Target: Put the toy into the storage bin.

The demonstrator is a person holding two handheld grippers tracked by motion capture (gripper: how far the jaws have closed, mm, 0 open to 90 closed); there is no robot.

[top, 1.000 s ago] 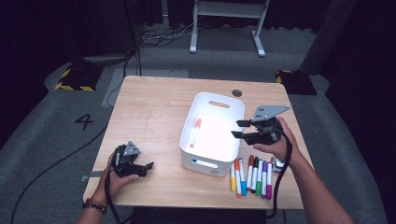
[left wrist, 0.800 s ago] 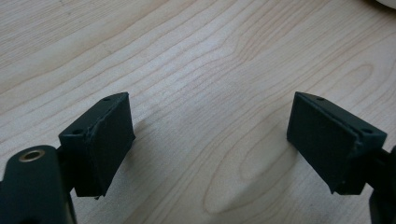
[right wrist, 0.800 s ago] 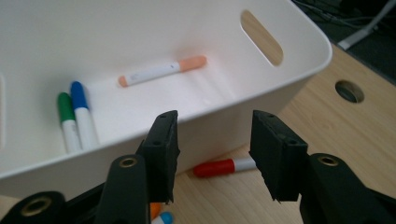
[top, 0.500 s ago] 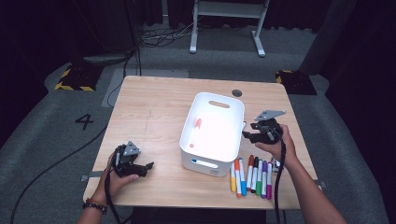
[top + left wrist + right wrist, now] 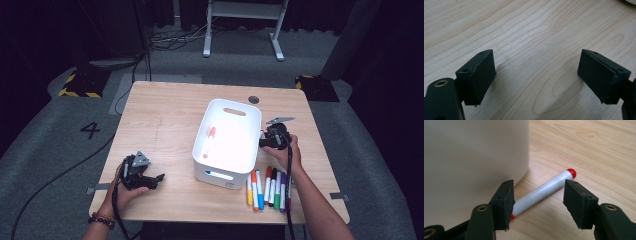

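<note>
- Two grippers in the high view: left gripper (image 5: 150,179) on the table (image 5: 165,115); right gripper (image 5: 263,141) beside the white bin (image 5: 227,175), above six markers (image 5: 266,187).
- Left gripper view: jaws wide, nothing between.
- Right gripper view: jaws, just opening, straddle a red-capped marker (image 5: 544,191) without touching.

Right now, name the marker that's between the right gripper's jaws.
The red-tipped white marker on the table beside the white bin, not the marker inside it.
</note>
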